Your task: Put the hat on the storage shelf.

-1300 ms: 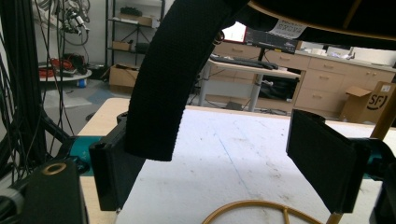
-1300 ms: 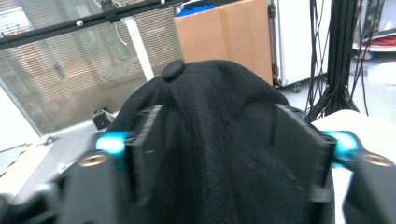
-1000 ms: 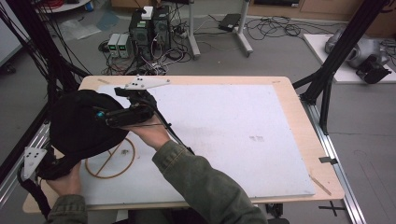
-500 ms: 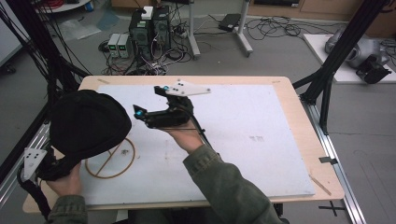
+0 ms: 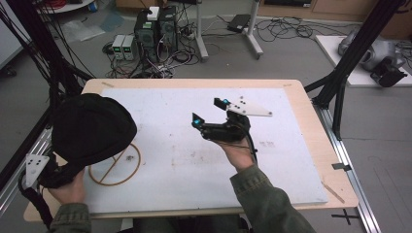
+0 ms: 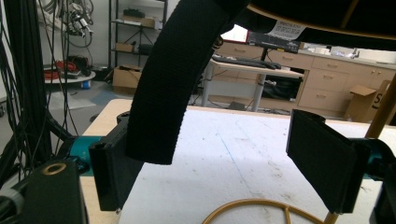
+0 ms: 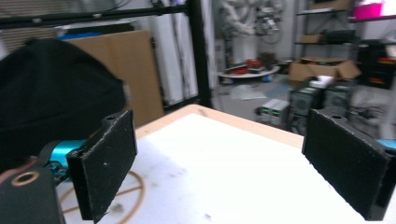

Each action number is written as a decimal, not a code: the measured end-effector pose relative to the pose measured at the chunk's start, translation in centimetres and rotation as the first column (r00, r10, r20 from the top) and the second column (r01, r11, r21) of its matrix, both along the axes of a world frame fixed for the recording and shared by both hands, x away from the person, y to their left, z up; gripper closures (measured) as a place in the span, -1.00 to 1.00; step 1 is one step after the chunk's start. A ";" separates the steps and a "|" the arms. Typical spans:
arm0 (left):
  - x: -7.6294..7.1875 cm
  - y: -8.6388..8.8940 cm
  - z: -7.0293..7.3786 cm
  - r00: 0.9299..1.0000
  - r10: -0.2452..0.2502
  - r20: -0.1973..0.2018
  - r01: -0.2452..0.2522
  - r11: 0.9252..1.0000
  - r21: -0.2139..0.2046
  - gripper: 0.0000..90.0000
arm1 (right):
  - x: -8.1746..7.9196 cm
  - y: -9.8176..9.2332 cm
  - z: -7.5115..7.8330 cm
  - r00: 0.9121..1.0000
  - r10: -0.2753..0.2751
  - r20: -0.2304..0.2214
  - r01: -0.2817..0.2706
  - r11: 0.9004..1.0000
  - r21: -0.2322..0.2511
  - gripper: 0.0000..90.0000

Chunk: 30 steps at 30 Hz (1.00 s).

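Note:
A black cap (image 5: 92, 128) sits over a wooden stand with a yellow ring base (image 5: 116, 165) at the table's left. My left gripper (image 6: 219, 163) is under the cap's near edge, open. A black strap (image 6: 173, 84) hangs down in front of its left jaw, not pinched. The ring (image 6: 252, 207) lies just ahead of the jaws. My right gripper (image 5: 210, 111) hovers over the middle of the white table top (image 5: 291, 160), open and holding nothing, well to the right of the cap. In the right gripper view the cap (image 7: 51, 93) is at the left beyond its jaws (image 7: 229, 163).
The white board rests on a wooden table (image 5: 316, 116). Black frame posts (image 5: 347, 63) stand at the right corner and along the left side. Computers and cables (image 5: 155, 29) lie on the floor beyond the far edge.
My right gripper has pulled away from the cap and moved right toward the table's middle. The cap, stand and left gripper have stayed where they were.

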State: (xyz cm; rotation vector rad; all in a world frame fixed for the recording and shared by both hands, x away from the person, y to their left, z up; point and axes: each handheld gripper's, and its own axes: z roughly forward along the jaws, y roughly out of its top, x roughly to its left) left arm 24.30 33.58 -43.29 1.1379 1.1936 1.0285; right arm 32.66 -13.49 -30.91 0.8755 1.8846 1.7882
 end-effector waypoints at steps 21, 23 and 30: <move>0.0 0.0 0.0 1.000 0.002 -0.005 -0.002 1.000 0.010 -0.53 | -1.8 -10.9 -4.7 0.876 -0.473 0.095 0.479 0.876 -0.052 -0.79; 0.0 -0.1 0.0 1.000 0.002 -0.006 -0.002 1.000 0.013 -0.53 | -1.8 -11.5 -5.3 0.855 -0.508 0.105 0.515 0.855 -0.052 -0.79; -0.1 -0.1 0.0 1.000 0.006 -0.004 -0.006 1.000 0.012 -0.53 | -1.9 -13.3 -7.4 0.804 -0.589 0.080 0.594 0.803 -0.050 -0.79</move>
